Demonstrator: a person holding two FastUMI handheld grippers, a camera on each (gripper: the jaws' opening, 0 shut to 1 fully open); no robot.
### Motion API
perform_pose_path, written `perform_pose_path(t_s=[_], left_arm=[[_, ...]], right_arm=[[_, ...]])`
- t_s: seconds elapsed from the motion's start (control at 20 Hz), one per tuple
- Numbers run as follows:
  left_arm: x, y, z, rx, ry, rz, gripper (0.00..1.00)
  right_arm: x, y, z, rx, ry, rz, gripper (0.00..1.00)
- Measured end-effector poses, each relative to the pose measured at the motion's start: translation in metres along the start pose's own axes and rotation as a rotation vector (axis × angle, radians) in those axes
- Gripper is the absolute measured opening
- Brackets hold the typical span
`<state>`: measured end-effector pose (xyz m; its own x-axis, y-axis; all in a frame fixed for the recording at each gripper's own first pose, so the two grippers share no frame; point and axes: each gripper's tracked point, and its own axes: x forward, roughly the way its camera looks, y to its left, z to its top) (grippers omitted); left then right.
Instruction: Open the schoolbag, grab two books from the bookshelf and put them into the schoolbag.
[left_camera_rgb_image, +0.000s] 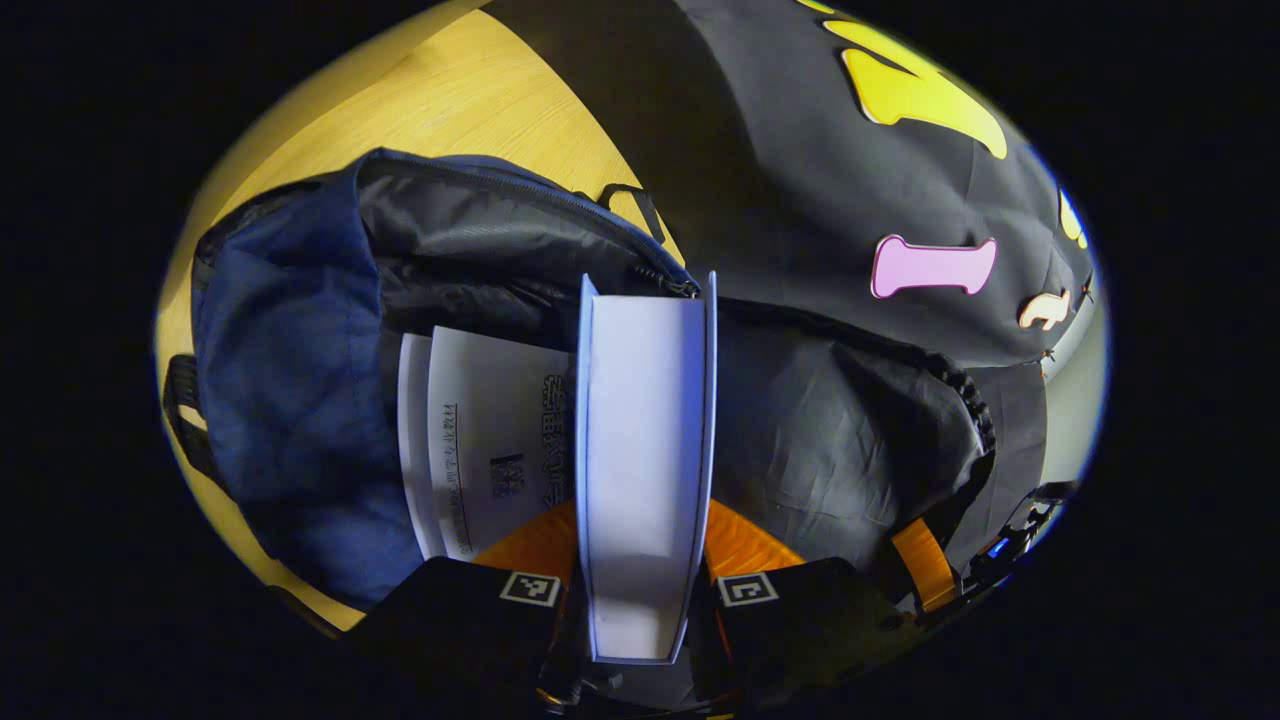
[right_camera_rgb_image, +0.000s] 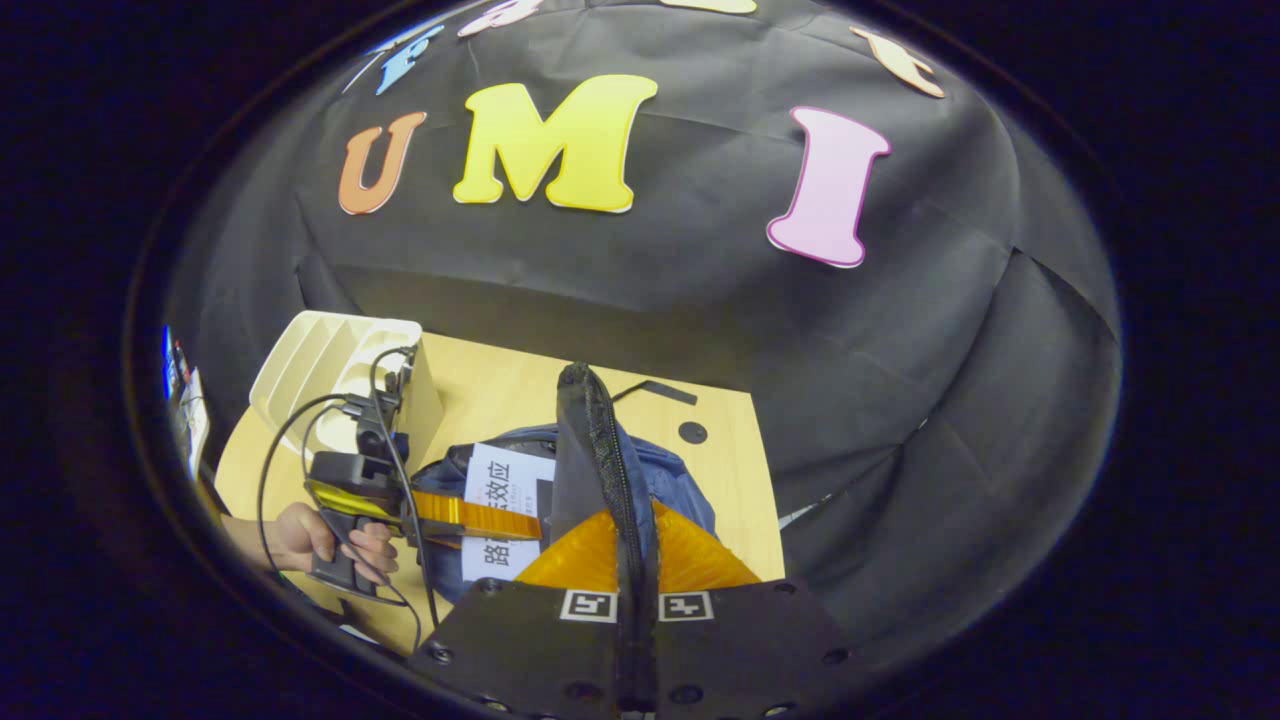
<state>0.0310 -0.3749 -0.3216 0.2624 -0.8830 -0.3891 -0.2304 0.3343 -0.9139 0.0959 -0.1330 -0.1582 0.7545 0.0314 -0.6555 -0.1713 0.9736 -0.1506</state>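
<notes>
A wooden table (left_camera_rgb_image: 440, 100) backed by black cloth set the scene. In the left gripper view, our left gripper (left_camera_rgb_image: 645, 590) clenched a white book (left_camera_rgb_image: 645, 440) edge-on, aimed at twelve o'clock into the open schoolbag (left_camera_rgb_image: 290, 400), where a first book (left_camera_rgb_image: 490, 440) already lay at ten o'clock. In the right gripper view, our right gripper (right_camera_rgb_image: 637, 600) pinched the bag's zipper edge (right_camera_rgb_image: 600, 450), lifted, we judged, to hold the mouth wide; at nine o'clock a hand (right_camera_rgb_image: 335, 545) gripped the other tool near the empty bookshelf (right_camera_rgb_image: 330, 375).
</notes>
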Motion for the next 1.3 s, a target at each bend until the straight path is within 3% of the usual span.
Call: perform_pose_path(t_s=[0.1,0.15,0.3,0.35,0.4,0.45,0.65,0.9,1.15,1.3], left_arm=[[0.004,0.013,0.001,-0.004,0.004,0.041,0.46],[0.004,0.014,0.001,-0.007,0.013,0.052,0.54],[0.002,0.027,-0.005,-0.008,0.083,0.123,0.64],[-0.004,0.036,-0.007,0.003,0.101,0.181,0.77],[-0.009,0.048,-0.004,0.014,0.111,0.246,0.72],[-0.017,0.051,-0.005,0.013,0.115,0.285,0.79],[-0.059,0.053,0.001,0.098,0.105,0.448,0.8],[-0.117,0.039,0.014,0.378,0.059,0.649,0.8],[-0.168,0.021,0.027,0.582,-0.032,0.763,0.8],[-0.201,0.012,0.012,0.601,-0.042,0.769,0.79]], right_arm=[[0.0,0.002,-0.002,-0.001,0.005,0.003,0.02],[0.001,0.004,-0.004,0.0,0.008,0.006,0.02],[0.004,0.009,-0.005,0.003,0.012,0.011,0.0],[0.006,0.009,-0.006,0.005,0.015,0.013,0.02],[0.007,0.011,-0.007,0.006,0.017,0.014,0.03],[0.009,0.012,-0.007,0.009,0.017,0.016,0.03],[0.011,0.023,-0.007,0.024,0.014,0.032,0.0],[0.006,0.037,-0.007,0.031,0.005,0.052,0.0],[0.001,0.062,-0.015,0.056,0.012,0.091,0.01],[-0.001,0.083,-0.021,0.058,0.017,0.117,0.01]])
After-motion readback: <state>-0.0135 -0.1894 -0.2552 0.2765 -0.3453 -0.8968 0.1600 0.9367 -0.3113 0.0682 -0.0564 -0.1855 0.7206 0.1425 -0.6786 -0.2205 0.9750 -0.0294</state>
